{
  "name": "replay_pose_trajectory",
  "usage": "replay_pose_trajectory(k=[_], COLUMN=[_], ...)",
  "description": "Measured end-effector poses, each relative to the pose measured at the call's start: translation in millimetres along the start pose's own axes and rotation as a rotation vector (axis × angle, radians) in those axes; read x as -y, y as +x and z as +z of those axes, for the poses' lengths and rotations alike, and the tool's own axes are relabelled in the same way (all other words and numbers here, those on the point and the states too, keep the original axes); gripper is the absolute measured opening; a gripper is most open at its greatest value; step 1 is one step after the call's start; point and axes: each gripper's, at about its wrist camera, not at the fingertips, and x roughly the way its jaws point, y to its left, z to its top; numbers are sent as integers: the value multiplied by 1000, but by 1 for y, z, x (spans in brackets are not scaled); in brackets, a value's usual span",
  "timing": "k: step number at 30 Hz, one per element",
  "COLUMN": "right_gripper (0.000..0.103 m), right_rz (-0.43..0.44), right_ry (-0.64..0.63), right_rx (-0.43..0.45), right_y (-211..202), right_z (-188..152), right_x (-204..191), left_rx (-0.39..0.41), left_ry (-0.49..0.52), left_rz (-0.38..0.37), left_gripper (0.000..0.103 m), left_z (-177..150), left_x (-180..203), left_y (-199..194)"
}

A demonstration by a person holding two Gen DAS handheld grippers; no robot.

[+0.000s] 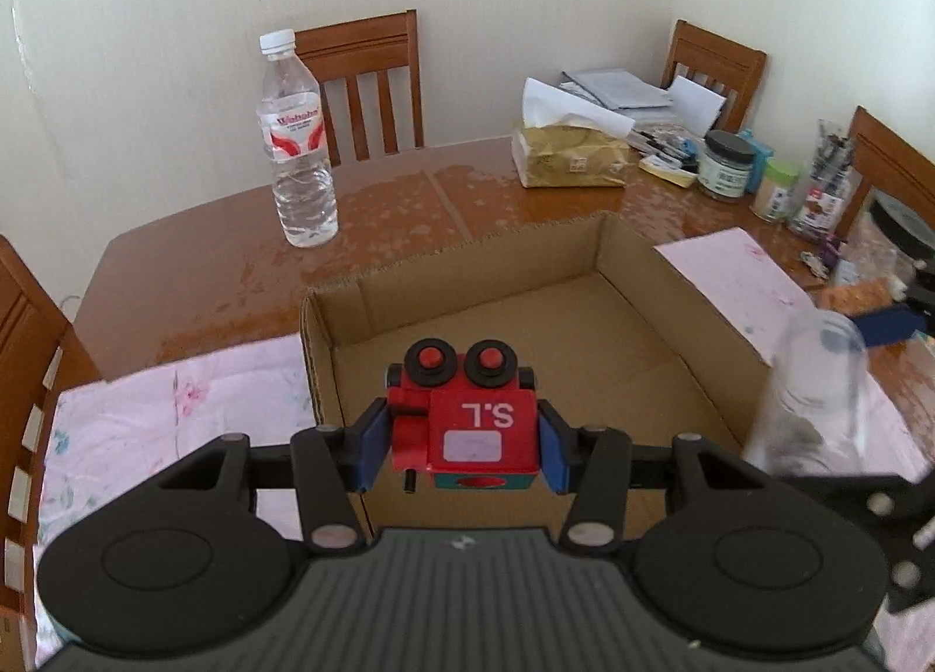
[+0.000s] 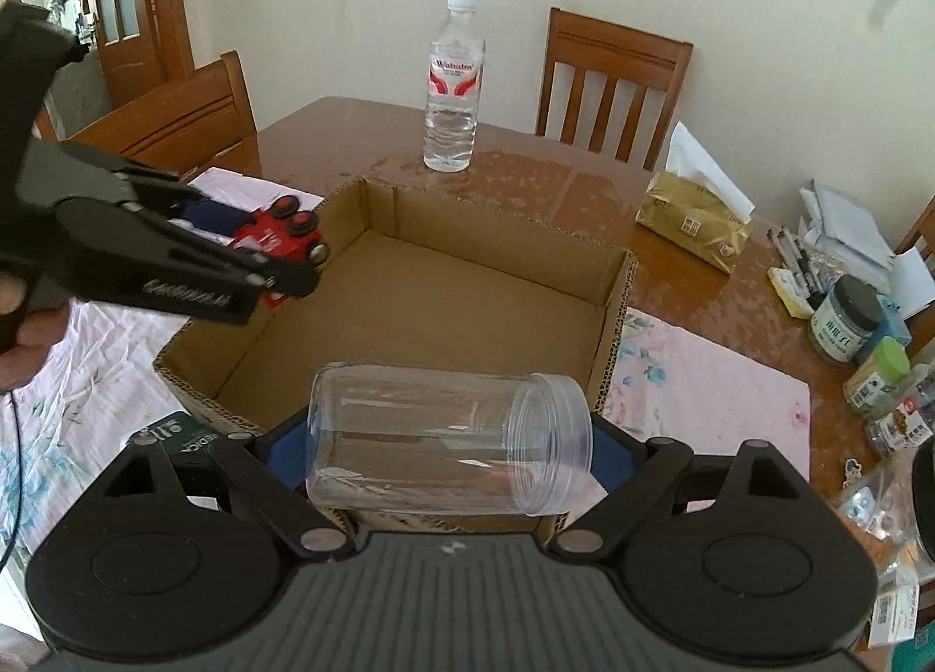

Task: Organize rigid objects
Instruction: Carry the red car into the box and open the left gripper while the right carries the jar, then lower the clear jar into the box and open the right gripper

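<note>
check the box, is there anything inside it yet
No, the cardboard box shows only bare floor; the toy and jar are held above it.

The cardboard box [image 2: 613,286] sits on the surface [image 2: 526,187]; the water bottle [image 2: 453,87] stands behind it, the tissue pack [image 2: 689,228] right, apparently apart.

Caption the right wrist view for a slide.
Right gripper holds a clear jar sideways over the cardboard box.
</note>
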Motion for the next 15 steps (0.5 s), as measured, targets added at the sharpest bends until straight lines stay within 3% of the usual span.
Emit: replay_pose_trajectory(k=[3,5,7,14,15], right_gripper=[94,94,94,94,94], right_rz=[4,4,7,23,24], right_ry=[-9,-11,-7,-11,-13], right_rx=[-9,-11,-12,-20,-22], right_y=[6,9,14,28,30], right_z=[3,5,9,16,17], right_x=[8,10,14,16,16], left_rx=[-1,19,24,34,41], left_ry=[2,0,-6,-48,-66], left_rz=[31,55,74,89,91], left_gripper=[50,56,85,89,94], left_z=[11,17,21,6,3], left_x=[-4,-6,-9,-13,-14], left_y=[16,24,30,13,8])
